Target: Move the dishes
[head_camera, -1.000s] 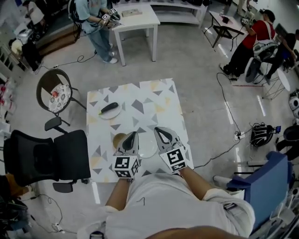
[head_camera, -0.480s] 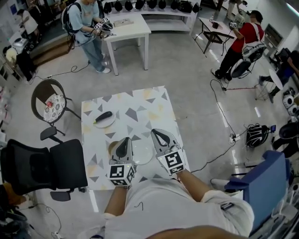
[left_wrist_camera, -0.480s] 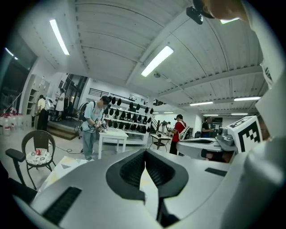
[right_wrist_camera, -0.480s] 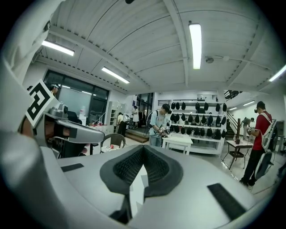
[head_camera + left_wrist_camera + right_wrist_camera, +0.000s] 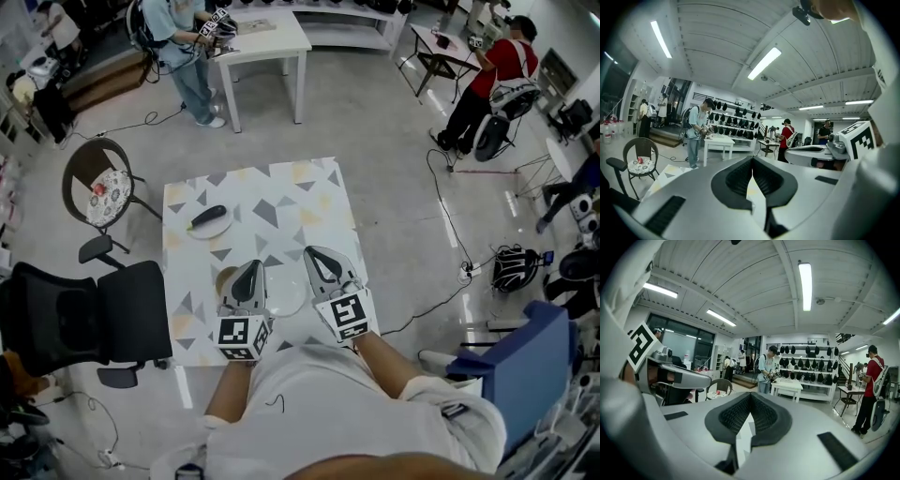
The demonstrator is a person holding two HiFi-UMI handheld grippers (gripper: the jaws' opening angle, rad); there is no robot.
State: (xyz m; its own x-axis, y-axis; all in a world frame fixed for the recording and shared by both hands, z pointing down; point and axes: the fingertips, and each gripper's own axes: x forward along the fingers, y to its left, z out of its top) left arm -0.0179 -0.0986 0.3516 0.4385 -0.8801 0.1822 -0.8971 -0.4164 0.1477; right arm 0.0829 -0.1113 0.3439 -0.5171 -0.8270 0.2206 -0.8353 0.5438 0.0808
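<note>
Dishes are lying untouched; the clear plate (image 5: 287,296) is sitting between my left gripper (image 5: 250,272) and right gripper (image 5: 316,255), both closed on nothing. Next, I am likely opening one over its rim.

The table (image 5: 281,202) is white, scattered with grey and pale yellow triangles. On it a dark purple aubergine (image 5: 211,217) lies on a white plate (image 5: 220,232); the bowl (image 5: 228,278) is tan. The left gripper (image 5: 251,266) and right gripper (image 5: 314,253) are grey, with black-and-white checked cubes. Left of the table, the office chair (image 5: 94,323) is black.
</note>
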